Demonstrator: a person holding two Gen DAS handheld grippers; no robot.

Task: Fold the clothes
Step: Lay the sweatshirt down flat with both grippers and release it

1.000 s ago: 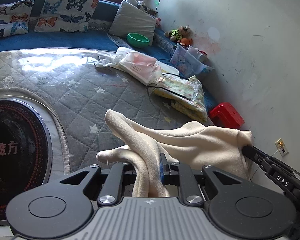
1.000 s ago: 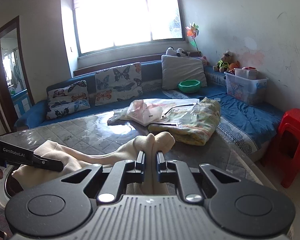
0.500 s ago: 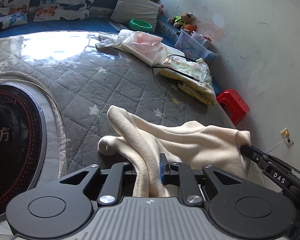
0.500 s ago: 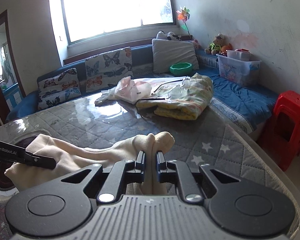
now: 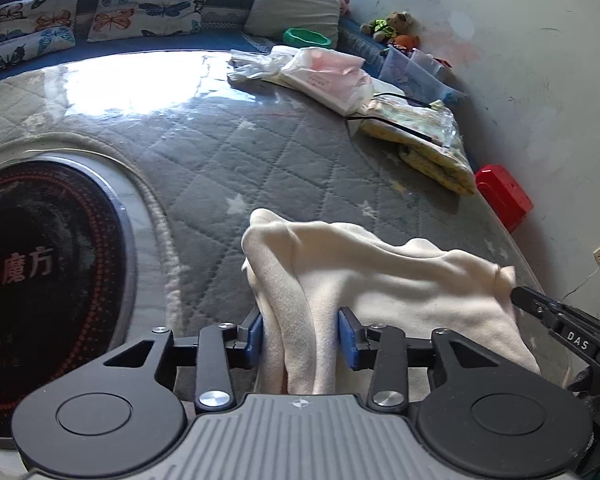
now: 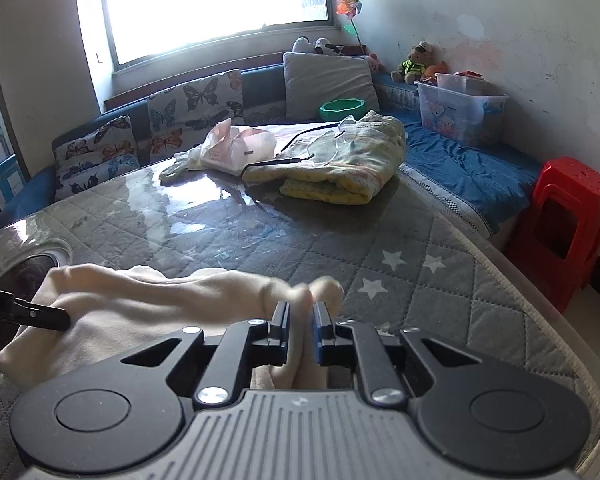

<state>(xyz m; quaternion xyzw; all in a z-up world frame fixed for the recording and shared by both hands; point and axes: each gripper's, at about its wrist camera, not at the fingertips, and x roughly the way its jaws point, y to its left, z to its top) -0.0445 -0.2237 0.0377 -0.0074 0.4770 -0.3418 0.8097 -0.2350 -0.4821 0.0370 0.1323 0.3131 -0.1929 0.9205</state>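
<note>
On the grey quilted bench (image 5: 228, 152), our left claw (image 5: 306, 332) has now released the cream garment (image 5: 380, 280); our right claw (image 6: 301, 332) stays clenched on it.

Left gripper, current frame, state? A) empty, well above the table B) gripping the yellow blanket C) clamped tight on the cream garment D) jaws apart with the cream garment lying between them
D: in the left wrist view the left gripper has its blue pads spread, with a visible gap on the right side, and the cream garment lies loose between them.
</note>
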